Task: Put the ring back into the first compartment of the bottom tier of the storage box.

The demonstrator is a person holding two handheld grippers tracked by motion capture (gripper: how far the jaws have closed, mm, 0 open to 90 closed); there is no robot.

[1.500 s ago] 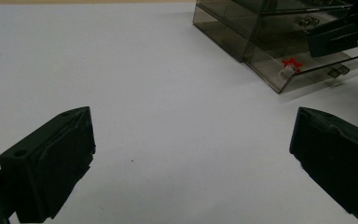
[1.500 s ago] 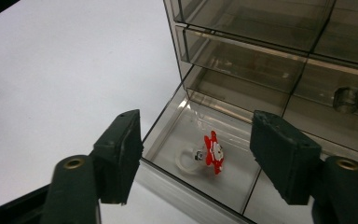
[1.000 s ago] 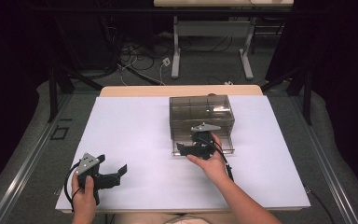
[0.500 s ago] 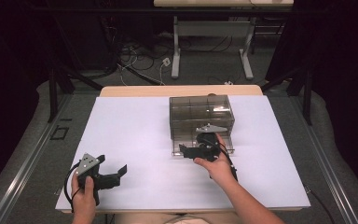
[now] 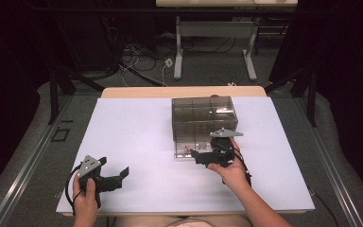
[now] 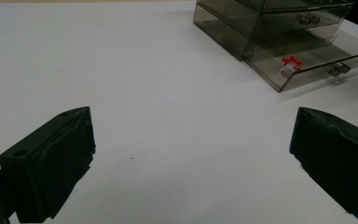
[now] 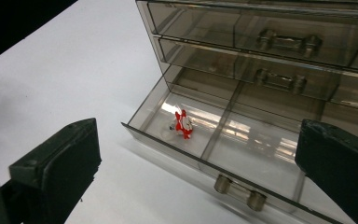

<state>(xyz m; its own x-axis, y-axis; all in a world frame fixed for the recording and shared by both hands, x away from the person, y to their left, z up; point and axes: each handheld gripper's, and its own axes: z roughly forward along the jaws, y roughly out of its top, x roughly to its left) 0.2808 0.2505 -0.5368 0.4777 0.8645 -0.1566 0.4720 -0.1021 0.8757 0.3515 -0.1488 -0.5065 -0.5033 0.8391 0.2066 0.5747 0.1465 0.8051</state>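
high view shows the right gripper (image 5: 199,156) just in front of the smoky plastic drawer unit (image 5: 203,118), its fingers (image 7: 56,163) spread apart and holding nothing. right gripper view looks into the bottom drawer (image 7: 223,140), which is pulled out; a small red-and-clear figure (image 7: 182,124) lies in its left compartment, apart from the walls. the handle (image 7: 235,191) sits between the spread fingers, low and near, so the gripper looks placed either to push the drawer shut or to reach for the figure; which one cannot be told. the left gripper (image 5: 116,177) rests low on the white tabletop (image 5: 137,142), well apart from the unit, fingers wide and empty, likely parked out of the way. compared with a second ago, the right hand (image 5: 231,172) has drawn back toward the person and sits lower in the high view, while the left gripper has stayed put.
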